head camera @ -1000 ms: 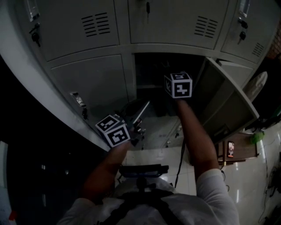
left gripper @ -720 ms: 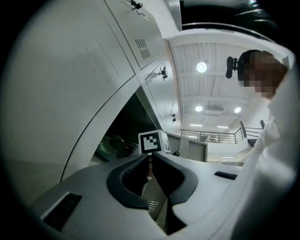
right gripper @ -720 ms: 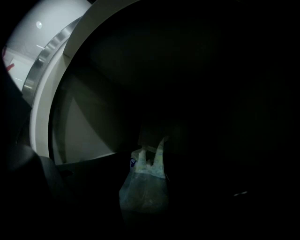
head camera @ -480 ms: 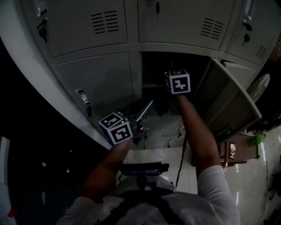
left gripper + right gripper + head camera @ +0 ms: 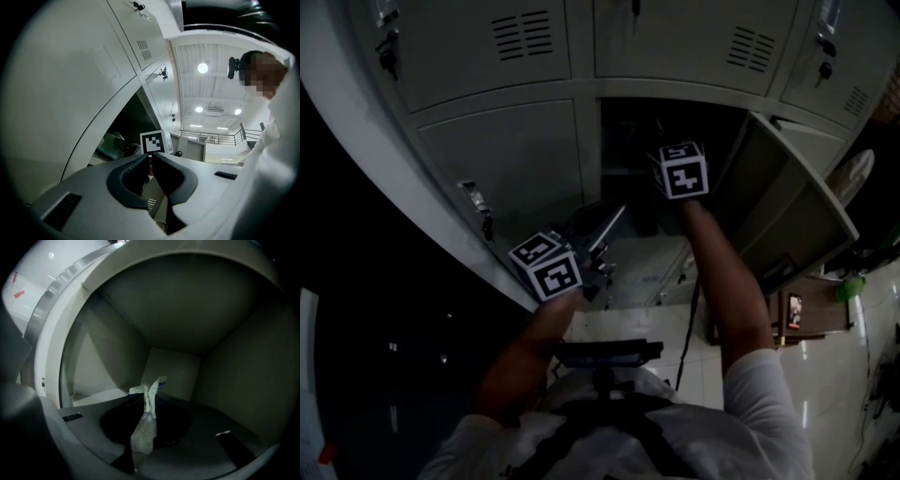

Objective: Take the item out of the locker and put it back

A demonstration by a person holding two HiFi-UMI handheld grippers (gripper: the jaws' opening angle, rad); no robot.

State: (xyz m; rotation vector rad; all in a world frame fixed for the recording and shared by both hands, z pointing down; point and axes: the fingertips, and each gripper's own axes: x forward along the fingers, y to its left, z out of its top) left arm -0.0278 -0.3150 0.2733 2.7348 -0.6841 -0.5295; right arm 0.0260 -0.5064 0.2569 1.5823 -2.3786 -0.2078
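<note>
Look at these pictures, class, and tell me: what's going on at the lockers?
A person faces an open locker with a tool in each hand. The right tool reaches into the compartment. Its jaws have just been closing on a crumpled white wrapper, which is now pinched between them, inside the locker. The left tool hangs back outside, shut and empty.

Your right arm's stretched forward, right gripper (image 5: 149, 398) jaws just closing, pinching the white bag (image 5: 144, 427). Your left gripper (image 5: 151, 161) hangs nearer your body, jaws together, empty.
</note>
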